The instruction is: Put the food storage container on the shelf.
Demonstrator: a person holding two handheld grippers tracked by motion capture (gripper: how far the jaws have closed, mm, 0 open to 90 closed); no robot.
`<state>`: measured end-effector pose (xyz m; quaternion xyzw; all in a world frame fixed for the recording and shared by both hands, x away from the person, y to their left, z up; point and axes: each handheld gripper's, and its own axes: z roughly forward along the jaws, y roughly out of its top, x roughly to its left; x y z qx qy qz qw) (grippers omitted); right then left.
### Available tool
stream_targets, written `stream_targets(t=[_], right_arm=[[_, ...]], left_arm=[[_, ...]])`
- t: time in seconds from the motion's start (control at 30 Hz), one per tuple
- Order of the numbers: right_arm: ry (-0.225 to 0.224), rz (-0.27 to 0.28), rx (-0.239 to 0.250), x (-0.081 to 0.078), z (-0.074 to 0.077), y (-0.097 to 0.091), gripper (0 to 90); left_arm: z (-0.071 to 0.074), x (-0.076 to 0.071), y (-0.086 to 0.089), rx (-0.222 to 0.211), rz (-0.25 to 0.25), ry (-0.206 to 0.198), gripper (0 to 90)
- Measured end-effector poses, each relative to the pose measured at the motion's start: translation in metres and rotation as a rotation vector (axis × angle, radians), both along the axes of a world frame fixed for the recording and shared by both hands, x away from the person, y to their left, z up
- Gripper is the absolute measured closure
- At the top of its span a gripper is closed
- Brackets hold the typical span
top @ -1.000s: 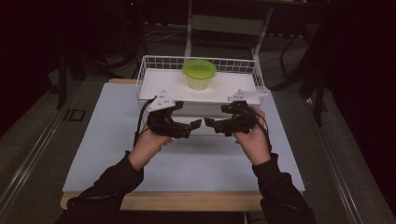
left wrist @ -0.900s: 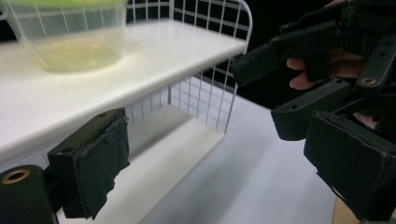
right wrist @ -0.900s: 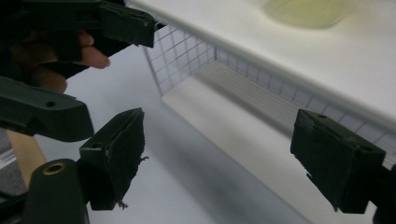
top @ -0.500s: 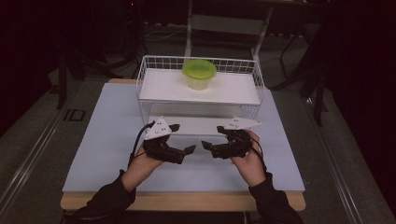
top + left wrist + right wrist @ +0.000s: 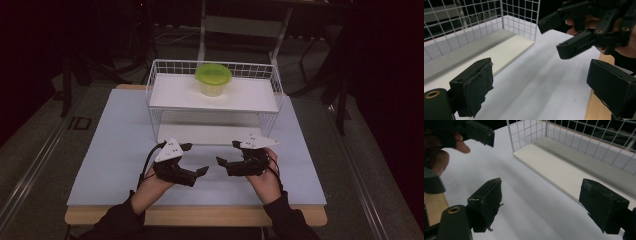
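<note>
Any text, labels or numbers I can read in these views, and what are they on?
"ID": dark letters on the grey floor left of the table, seen in the high view.
No readable text on the wire rack, the green-lidded container, or either gripper.

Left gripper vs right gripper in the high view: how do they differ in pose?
The left gripper sits at the left of the table with its jaws pointing right; the right gripper sits at the right with its jaws pointing left. The left gripper lies slightly nearer the person than the right gripper. Both are open, hold nothing, and sit in front of the wire rack.
</note>
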<state>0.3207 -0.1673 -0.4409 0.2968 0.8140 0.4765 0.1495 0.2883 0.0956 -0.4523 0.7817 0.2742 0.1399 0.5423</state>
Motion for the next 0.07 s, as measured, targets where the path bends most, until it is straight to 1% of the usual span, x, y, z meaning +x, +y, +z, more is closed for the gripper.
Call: stream_targets(t=[0.03, 0.07], right_arm=[[-0.011, -0.002, 0.001, -0.0009, -0.0009, -0.0002, 18.1], [-0.013, 0.003, 0.002, -0.0013, -0.0017, 0.0000, 18.1]], left_arm=[[-0.0003, -0.0008, -0.0005, 0.004, 0.001, -0.002, 7.4], [-0.0002, -0.0015, -0.0005, 0.007, -0.001, -0.007, 7.4]])
